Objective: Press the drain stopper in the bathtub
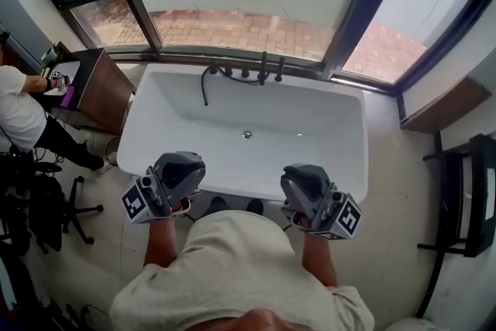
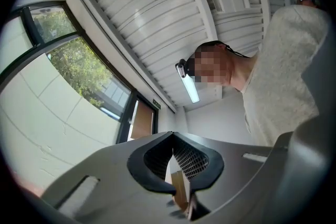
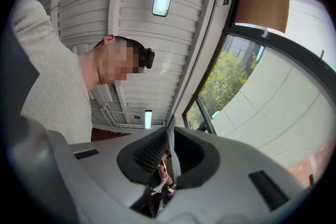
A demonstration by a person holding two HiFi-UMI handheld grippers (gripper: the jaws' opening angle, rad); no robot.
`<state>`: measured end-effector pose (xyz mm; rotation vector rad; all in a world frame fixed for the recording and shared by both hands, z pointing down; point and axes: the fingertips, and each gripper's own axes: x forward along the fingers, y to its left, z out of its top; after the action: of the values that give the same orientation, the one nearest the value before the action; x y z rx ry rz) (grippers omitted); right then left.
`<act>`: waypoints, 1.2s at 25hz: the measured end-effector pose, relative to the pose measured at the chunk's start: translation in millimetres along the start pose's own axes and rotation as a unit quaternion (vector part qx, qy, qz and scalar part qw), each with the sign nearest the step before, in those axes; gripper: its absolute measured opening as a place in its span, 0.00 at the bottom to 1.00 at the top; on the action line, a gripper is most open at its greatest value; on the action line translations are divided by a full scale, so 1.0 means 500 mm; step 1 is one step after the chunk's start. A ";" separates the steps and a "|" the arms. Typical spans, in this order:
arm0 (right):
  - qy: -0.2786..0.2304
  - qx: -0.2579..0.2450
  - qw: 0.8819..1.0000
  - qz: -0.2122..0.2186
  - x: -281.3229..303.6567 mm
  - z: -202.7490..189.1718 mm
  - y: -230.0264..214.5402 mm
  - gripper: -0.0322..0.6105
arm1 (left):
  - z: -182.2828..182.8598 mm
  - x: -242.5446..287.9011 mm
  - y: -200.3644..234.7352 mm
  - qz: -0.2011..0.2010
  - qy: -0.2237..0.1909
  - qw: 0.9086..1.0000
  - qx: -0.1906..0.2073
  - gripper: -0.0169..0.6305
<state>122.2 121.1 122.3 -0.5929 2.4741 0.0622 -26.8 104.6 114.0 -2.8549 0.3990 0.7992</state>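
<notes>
The white bathtub [image 1: 155,116] lies in front of me in the head view, and its small round metal drain stopper [image 1: 246,134] sits mid-floor. Both grippers are held close to my chest, short of the tub's near rim and well away from the stopper. My left gripper [image 1: 180,167] tilts upward; in the left gripper view its jaws [image 2: 172,136] meet at the tips with nothing between them. My right gripper [image 1: 304,181] also points upward, and in the right gripper view it [image 3: 169,128] is shut and empty. Both gripper views show only ceiling, windows and me.
Dark faucet fittings [image 1: 263,72] and a black hose [image 1: 205,85] sit on the tub's far rim under large windows. A seated person [image 1: 19,112] and a wooden cabinet [image 1: 105,85] are at the left. A black rack [image 1: 465,198] stands at the right.
</notes>
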 end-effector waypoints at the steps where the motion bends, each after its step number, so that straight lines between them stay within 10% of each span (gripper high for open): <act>1: 0.000 -0.009 1.000 -0.001 0.008 0.004 0.008 0.12 | 0.009 -0.002 0.002 -0.006 -0.005 1.000 -0.001 0.03; 20: 0.067 -0.059 0.992 -0.093 0.169 -0.067 0.087 0.12 | 0.078 -0.175 0.115 -0.011 -0.051 0.998 -0.042 0.03; 30: 0.052 -0.061 0.996 -0.041 0.190 -0.033 0.090 0.12 | 0.095 -0.156 0.099 0.011 -0.043 0.999 -0.025 0.03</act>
<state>25.1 120.6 79.2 -0.7666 2.5575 0.1558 -128.6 84.1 111.3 -2.8544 0.4058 0.9446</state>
